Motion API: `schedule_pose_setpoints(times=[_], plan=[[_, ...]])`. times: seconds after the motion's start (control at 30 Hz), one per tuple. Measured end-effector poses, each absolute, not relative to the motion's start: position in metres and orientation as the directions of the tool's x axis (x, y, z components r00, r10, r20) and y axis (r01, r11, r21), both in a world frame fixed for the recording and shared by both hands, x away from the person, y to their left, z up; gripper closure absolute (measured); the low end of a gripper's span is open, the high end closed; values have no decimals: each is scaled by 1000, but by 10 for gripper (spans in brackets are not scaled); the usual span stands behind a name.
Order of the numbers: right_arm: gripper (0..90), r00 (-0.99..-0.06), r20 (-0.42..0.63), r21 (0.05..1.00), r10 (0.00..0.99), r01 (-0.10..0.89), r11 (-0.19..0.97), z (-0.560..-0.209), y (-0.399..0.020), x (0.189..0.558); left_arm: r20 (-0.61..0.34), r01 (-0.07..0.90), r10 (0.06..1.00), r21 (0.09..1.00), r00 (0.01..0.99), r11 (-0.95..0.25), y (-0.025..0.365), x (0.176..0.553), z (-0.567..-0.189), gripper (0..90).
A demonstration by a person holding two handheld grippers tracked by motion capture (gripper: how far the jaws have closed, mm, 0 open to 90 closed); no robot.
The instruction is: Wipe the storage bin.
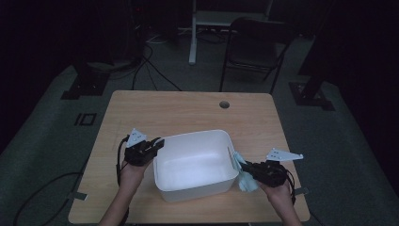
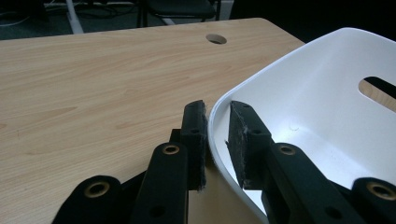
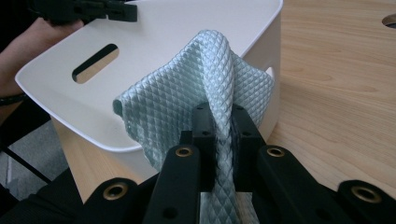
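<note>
At the left end of the white tub (image 1: pixel 195 165), the left gripper (image 1: pixel 159 143) has its jaws pinching the tub's rim, one pad outside the wall and one inside, as the left gripper view shows (image 2: pixel 215 135). The tub sits on the near half of the wooden table (image 1: pixel 188 110). At its right end the right gripper (image 1: pixel 244 168) is clamped on a pale green quilted cloth (image 3: pixel 196 93), which drapes against the tub's right rim.
</note>
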State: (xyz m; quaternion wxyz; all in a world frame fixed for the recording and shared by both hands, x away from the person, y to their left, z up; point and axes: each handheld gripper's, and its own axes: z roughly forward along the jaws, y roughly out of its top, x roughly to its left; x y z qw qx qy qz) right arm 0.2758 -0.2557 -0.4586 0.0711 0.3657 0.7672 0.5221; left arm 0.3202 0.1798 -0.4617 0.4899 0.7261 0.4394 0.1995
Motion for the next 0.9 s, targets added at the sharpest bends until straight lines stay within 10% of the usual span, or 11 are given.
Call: schedule_pose_setpoints(times=[0.9], plan=[[836, -692, 275, 840, 667, 511, 183, -469, -248, 285, -142, 443, 836, 887, 530, -130, 179, 320, -462, 764]])
